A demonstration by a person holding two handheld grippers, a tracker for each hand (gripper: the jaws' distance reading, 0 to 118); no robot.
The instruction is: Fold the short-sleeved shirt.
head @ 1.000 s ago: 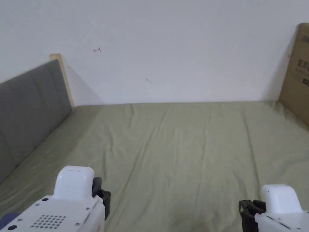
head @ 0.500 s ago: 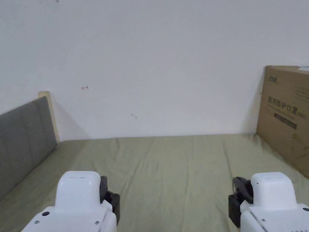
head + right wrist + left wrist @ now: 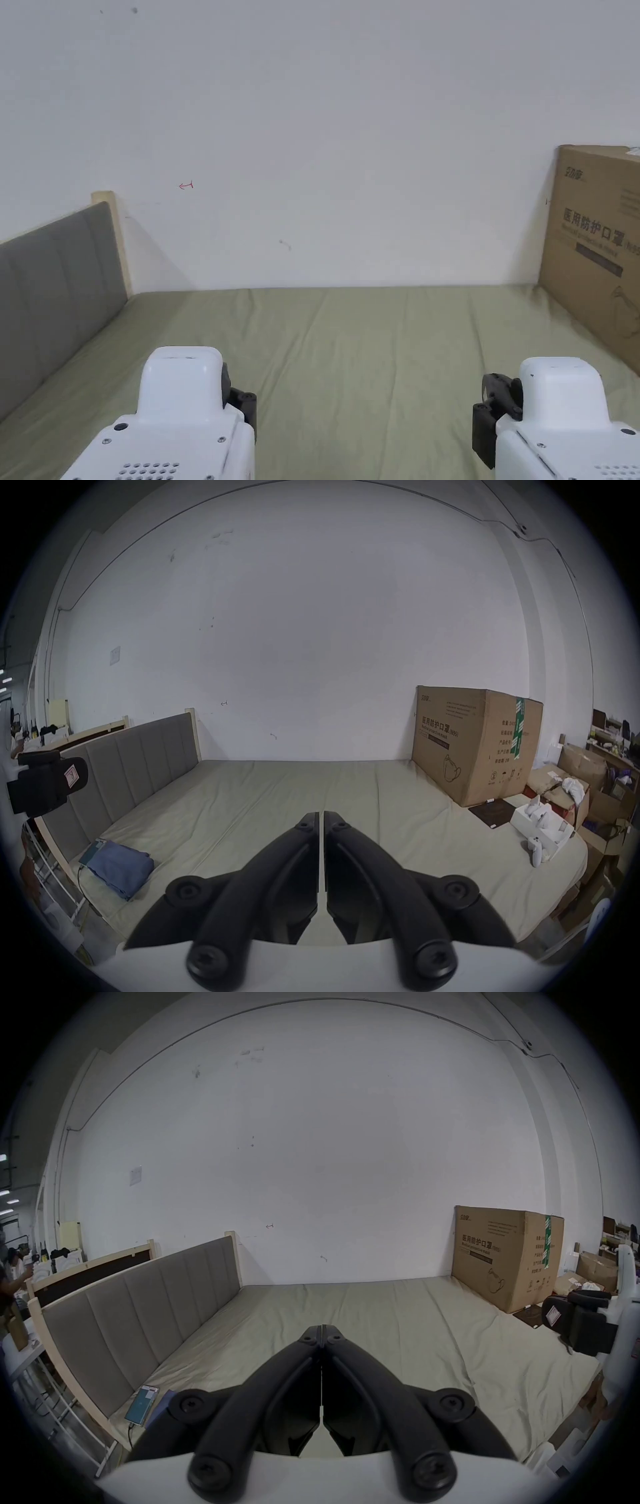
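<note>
Two grippers — left gripper (image 3: 322,1327), right gripper (image 3: 320,814) — clenched (empty); folded blue shirt (image 3: 119,868) apart.

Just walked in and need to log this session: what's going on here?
A person holds a gripper in each hand above a bed with an olive sheet. The left gripper and the right gripper are both shut and hold nothing. A folded blue garment, possibly the shirt, lies at the near left corner of the bed beside the grey headboard, untouched by either gripper. A cardboard box stands at the far right.
</note>
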